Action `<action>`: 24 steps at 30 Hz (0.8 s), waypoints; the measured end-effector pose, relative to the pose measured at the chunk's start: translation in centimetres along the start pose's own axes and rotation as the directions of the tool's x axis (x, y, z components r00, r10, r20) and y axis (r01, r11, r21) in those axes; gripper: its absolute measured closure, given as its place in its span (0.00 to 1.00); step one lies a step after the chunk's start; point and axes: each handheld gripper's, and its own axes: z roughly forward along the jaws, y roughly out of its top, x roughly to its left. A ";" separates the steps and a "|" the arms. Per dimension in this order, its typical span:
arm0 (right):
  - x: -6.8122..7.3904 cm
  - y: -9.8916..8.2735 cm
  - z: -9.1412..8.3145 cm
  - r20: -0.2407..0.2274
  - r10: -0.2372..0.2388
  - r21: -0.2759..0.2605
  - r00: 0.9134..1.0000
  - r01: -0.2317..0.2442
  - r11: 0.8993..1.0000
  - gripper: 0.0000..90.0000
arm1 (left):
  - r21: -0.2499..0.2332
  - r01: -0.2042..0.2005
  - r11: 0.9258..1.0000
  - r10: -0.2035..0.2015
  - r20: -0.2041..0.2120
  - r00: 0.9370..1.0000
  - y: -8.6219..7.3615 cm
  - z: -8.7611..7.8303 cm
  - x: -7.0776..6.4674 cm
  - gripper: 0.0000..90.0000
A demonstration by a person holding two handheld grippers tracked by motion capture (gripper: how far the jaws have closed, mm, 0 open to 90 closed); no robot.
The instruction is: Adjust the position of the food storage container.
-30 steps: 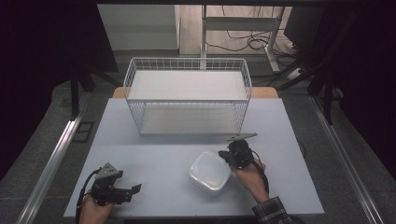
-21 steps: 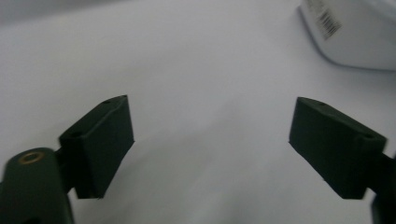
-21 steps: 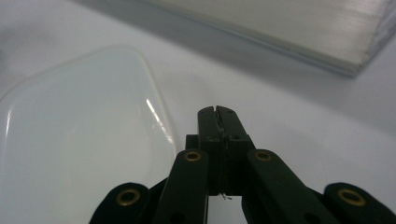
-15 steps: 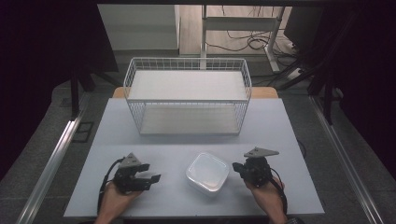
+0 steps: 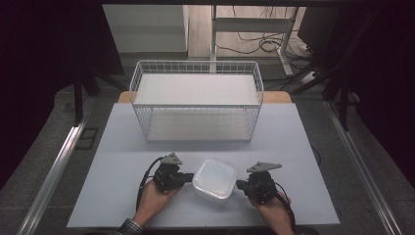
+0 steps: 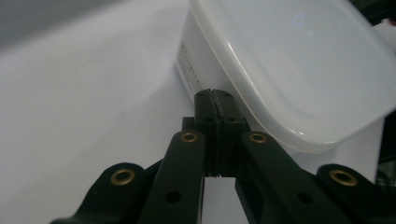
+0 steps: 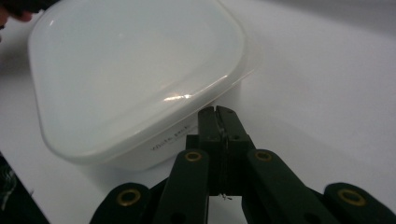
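Near the front edge of the pale table (image 5: 122, 161) sat the white lidded plastic container (image 5: 214, 180), and I had a gripper on either side of it. My left gripper (image 5: 188, 176) lay at the container's left wall, held level in the left hand (image 5: 155, 198); its jaws had just been closing and now met pad to pad with nothing between them. From the left gripper view, those joined tips (image 6: 215, 100) sat tucked under the overhanging lid, right at the side wall where a small printed label ran; whether they actually touched the wall I could not tell. My right gripper (image 5: 241, 184) pointed at the container's right wall from the right hand (image 5: 273, 210), its jaws likewise pressed together and gripping nothing. From the right gripper view, its closed tips (image 7: 217, 116) stood just under the lid's rim, beside a line of small lettering on the wall. Well beyond the container, toward the far side of the table, stood a white wire basket (image 5: 195, 105).
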 end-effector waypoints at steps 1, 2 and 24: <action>-0.1 0.4 0.3 -0.006 0.003 -0.005 1.000 -0.004 1.000 0.99 | -0.002 0.010 1.000 -0.010 -0.001 1.000 -0.1 -0.3 0.1 1.00; -0.1 0.4 0.3 -0.006 0.003 -0.005 1.000 -0.004 1.000 0.99 | -0.002 0.010 1.000 -0.010 -0.001 1.000 -0.1 -0.3 0.1 1.00; -0.2 2.7 1.9 -0.008 -0.118 -0.046 0.993 0.117 0.992 0.91 | -0.033 -0.004 0.999 0.000 -0.130 0.992 -2.2 -4.7 0.4 0.71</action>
